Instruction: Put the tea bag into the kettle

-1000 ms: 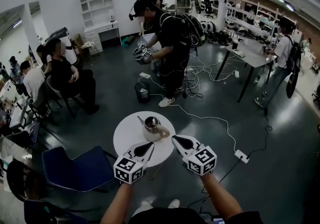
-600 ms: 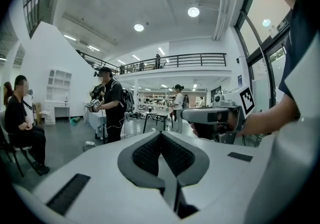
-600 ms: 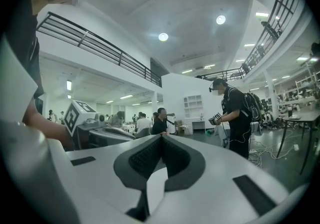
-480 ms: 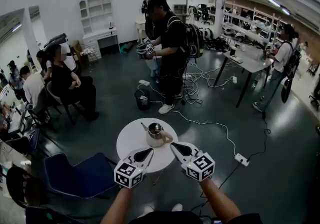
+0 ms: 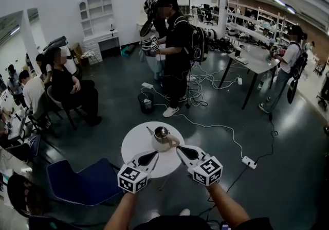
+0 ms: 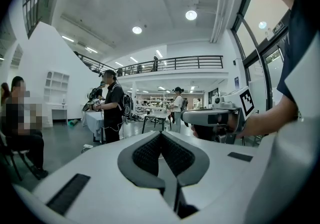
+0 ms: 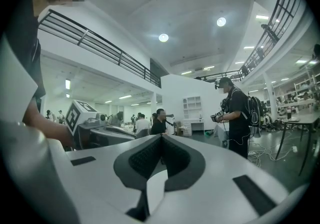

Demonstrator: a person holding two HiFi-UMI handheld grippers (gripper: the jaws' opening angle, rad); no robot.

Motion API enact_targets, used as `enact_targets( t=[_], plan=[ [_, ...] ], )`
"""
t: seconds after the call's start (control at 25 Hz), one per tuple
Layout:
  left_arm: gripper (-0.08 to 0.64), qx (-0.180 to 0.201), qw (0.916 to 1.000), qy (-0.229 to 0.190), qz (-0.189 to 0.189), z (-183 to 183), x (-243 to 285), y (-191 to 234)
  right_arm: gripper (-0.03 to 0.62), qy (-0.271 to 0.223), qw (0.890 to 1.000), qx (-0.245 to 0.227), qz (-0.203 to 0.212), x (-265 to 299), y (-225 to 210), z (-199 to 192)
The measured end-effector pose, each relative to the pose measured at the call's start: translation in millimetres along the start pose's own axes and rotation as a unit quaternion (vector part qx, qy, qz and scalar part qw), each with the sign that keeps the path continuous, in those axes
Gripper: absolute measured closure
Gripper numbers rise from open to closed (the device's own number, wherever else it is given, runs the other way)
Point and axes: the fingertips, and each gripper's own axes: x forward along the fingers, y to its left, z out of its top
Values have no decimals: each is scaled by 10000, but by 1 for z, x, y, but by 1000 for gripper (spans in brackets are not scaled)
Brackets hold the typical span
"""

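Lower centre, the left hand-held gripper [image 5: 153, 156] and right hand-held gripper [image 5: 180, 148] are pressed together, empty, near the kettle [image 5: 161, 138]; no tea bag shows, so progress is unclear.

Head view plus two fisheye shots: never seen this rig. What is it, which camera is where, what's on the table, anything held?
No robot: a person holds a hand tool with a two-finger claw in each hand. The head view comes from a camera on their head, looking down at the left claw, the right claw and a round white table. On it stands a metal kettle; I see no tea bag. The other two pictures come from cameras riding on each tool, looking along its claw. Both claws are shut with nothing between them.
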Motion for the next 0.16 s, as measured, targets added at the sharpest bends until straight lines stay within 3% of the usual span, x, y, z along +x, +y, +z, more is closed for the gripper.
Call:
enact_targets(
  t=[0.16],
  plan=[
    [545, 8, 10000, -48, -27, 4, 3, 11, 575, 18, 10000, 9, 18, 12, -3, -2]
  ],
)
